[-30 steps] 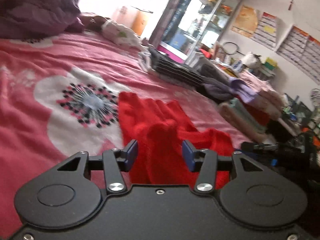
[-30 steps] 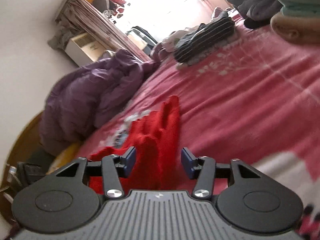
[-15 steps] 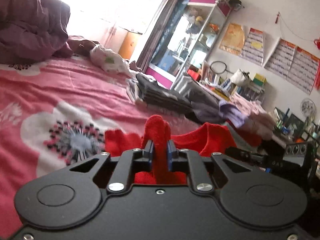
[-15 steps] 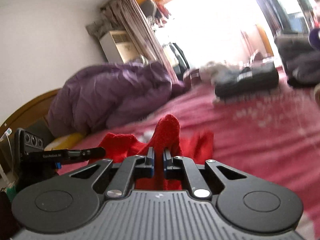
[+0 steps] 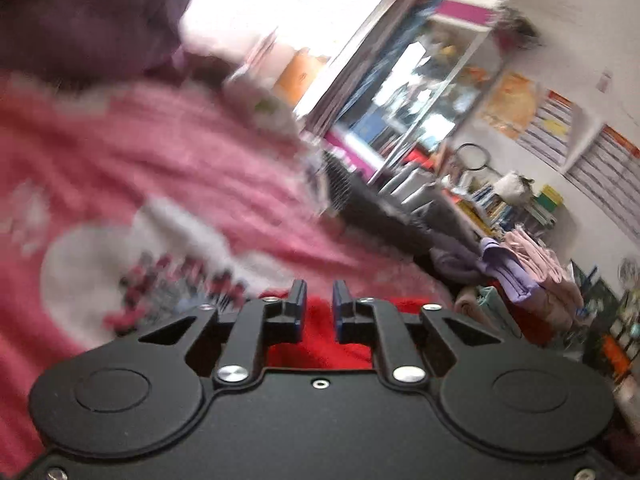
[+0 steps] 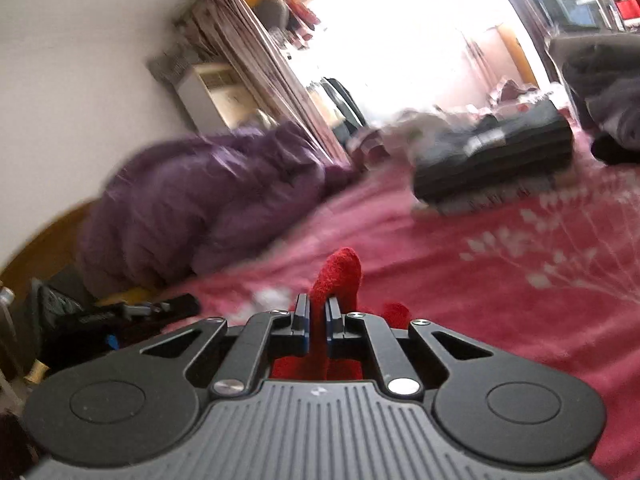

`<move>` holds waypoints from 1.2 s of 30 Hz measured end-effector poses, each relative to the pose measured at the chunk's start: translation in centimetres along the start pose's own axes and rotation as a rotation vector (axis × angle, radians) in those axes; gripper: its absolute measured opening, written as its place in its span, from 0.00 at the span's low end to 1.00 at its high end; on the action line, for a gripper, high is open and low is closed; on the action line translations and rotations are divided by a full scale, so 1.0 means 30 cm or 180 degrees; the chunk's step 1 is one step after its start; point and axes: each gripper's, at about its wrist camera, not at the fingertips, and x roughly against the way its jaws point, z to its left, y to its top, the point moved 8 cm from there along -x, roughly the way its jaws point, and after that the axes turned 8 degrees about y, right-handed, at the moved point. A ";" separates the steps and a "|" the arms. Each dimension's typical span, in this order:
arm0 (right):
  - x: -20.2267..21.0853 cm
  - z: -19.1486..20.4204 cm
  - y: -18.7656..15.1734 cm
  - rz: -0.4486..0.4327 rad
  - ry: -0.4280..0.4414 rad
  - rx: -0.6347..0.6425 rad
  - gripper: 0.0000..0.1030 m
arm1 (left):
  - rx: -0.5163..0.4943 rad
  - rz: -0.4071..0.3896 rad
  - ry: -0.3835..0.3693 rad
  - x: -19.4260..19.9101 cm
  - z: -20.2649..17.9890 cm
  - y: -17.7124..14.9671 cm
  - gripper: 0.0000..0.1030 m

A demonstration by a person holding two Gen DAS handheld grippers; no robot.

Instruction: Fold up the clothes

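Blurry pair of views, but the setup can be made out. Over on the left side, the pink flowered bed [image 5: 160,168] is being used as the work surface, presumably because it's wide and soft enough for a garment to be spread out.

The left claw [image 5: 320,300] is held low over the near edge of the red garment [image 5: 320,344]. Its jaws stand only a little apart and the gap is filled with red, so it's judged to be clenched on a thick bunch of the fabric, though no cloth pokes out above the tips. Off to the right of that view, a stack of folded clothes [image 5: 520,264] is parked at the bed's far edge, probably so it's kept out of the way.

In the right view, a purple quilt [image 6: 192,200] is heaped at the left. In the middle, the right claw [image 6: 317,312] is clamped tight on the red garment, with a pinched fold sticking up past the fingertips. A dark striped bundle [image 6: 496,168] is lying further back on the right.

With two separate spots of the same garment gripped, a two-handed lift or fold-over is suggested, so the fabric can be carried as one panel instead of dragged. Which fold of the job this is can't be settled from here.
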 end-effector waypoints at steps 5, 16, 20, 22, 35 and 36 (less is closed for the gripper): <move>-0.044 -0.085 -0.007 0.0095 -0.0071 -0.0315 0.30 | 0.0101 0.0280 -0.0057 0.031 -0.009 -0.053 0.69; -0.016 0.038 -0.091 0.0139 0.0000 0.0275 0.11 | -0.0494 0.0011 0.0069 -0.004 -0.106 -0.075 0.05; -0.027 0.040 -0.066 0.0037 -0.0034 0.0475 0.09 | -0.0446 -0.0267 0.0027 -0.021 -0.102 -0.036 0.05; -0.034 0.038 -0.055 -0.0009 -0.0049 0.0564 0.09 | -0.0448 -0.0271 0.0090 -0.042 -0.090 -0.044 0.05; -0.141 -0.079 -0.041 0.0206 -0.0328 0.0398 0.16 | -0.0611 -0.0132 0.0709 -0.103 -0.035 -0.084 0.29; -0.132 -0.069 -0.038 0.0170 -0.0346 0.0447 0.21 | -0.0664 -0.0213 0.0756 -0.076 -0.046 -0.073 0.30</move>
